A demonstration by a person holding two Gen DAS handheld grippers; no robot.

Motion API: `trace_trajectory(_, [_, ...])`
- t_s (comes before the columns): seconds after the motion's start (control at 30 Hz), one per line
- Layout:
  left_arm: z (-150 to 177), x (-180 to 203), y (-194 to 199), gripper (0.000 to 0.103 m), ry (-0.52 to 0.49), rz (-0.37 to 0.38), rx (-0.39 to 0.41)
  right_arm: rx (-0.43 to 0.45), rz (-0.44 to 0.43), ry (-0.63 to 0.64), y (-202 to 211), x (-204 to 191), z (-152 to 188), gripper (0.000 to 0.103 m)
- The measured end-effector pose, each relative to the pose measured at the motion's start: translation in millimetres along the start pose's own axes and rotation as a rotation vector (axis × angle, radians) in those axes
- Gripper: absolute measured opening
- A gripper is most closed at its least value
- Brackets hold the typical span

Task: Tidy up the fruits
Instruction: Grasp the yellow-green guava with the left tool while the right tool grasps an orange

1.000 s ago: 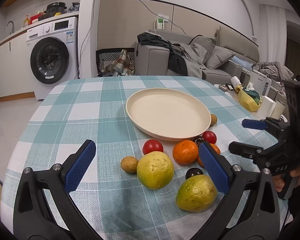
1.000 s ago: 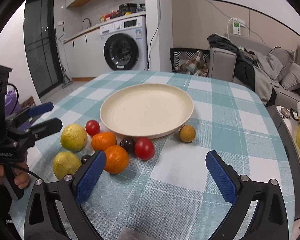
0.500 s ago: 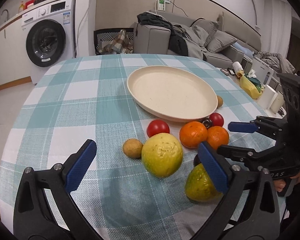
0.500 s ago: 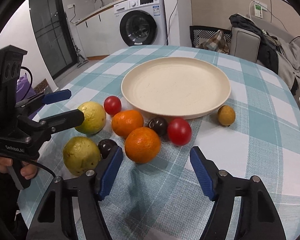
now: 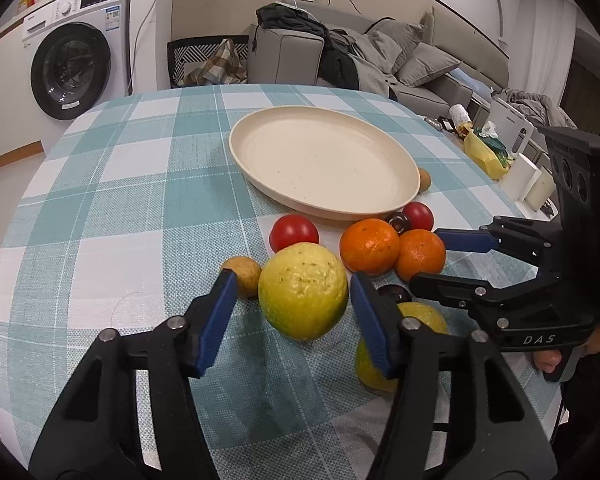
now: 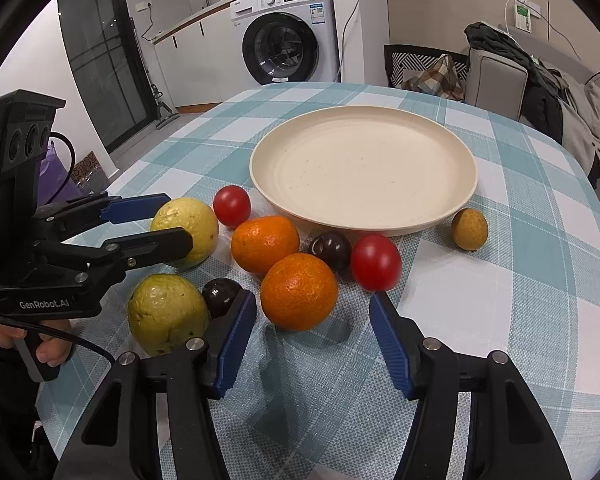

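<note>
On the counter ahead of the tools: one cream plate (image 6: 364, 176), two oranges (image 6: 299, 297), two yellow-green guavas (image 6: 167, 314), two red tomatoes (image 6: 375, 263), two dark plums (image 6: 330, 250), and two small tan-brown fruits (image 6: 469, 229), one visible only in the left view (image 5: 242, 272).

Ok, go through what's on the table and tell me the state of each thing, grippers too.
Plate: nothing on it.
Left gripper: jaws closing around the yellow guava, gaps at both pads.
Right gripper: jaws closing, front orange between them, not yet pressed.
Other fruits: lying on the tablecloth beside the plate.
Washing machine: door shut.
</note>
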State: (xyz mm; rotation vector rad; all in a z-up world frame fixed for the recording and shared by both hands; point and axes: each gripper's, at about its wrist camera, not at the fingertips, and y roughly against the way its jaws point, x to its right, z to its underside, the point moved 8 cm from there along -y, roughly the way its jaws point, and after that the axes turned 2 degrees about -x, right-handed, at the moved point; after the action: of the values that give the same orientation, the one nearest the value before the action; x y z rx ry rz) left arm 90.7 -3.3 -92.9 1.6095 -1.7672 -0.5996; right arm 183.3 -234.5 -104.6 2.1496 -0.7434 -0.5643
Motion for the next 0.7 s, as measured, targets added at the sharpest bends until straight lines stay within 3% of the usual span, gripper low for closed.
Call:
trace_trajectory(0.07, [0.5, 3.2, -0.3, 0.045, -0.009, 0.015, -0.004, 0.0, 0.001, 0.001, 0.8, 0.1, 0.0, 0.062])
trace_trajectory(0.63, [-3.8, 4.3, 11.3, 0.044, -0.003, 0.046, 0.048, -0.01, -0.002, -0.004, -2.7, 0.5, -0.3, 0.056])
trace_trajectory(0.7, [-4.7, 3.2, 12.6, 0.044, 0.002, 0.046, 0.053, -0.012, 0.0, -0.005, -3.5, 0.6, -0.3, 0.051])
